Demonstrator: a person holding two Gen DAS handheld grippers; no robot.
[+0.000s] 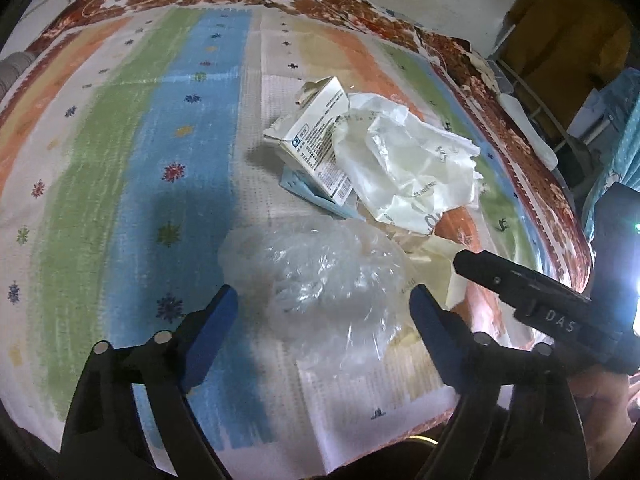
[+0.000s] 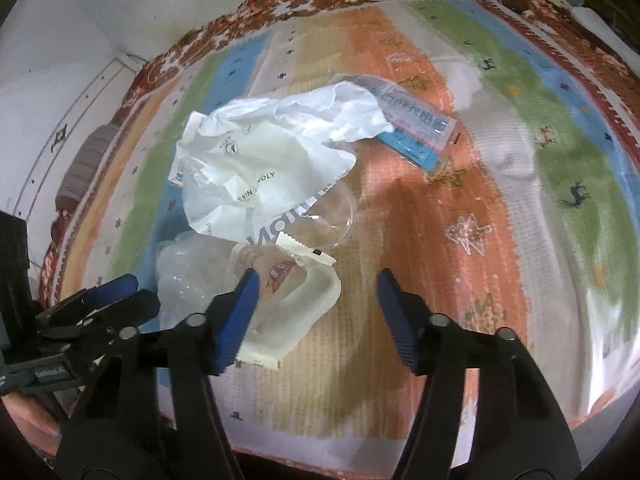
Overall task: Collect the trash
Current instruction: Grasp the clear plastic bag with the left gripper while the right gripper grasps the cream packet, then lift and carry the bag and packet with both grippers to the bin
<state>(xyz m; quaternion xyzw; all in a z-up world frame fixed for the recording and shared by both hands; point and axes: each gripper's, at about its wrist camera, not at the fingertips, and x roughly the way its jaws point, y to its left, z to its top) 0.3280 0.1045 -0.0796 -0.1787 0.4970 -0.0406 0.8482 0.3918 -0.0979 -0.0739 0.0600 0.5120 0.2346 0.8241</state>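
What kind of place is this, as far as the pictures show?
Probably a room in a home, perhaps a bedroom. A striped woven cover with a floral border lies over what looks like a bed or low table, clothes or fabric are piled at the side, and household trash like a small carton lies on it.

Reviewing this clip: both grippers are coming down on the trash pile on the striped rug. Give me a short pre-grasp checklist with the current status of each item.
1. Left gripper open around the clear plastic bag: ok, bag lies between the pads.
2. Left pads pressing the bag: not ok, not yet closed on it.
3. Right gripper open: ok.
4. Cream wrapper centred between the right fingers: not ok, it lies by the left-hand finger.
5. Grippers apart: ok, though close.
6. White crumpled bag and carton untouched: ok.
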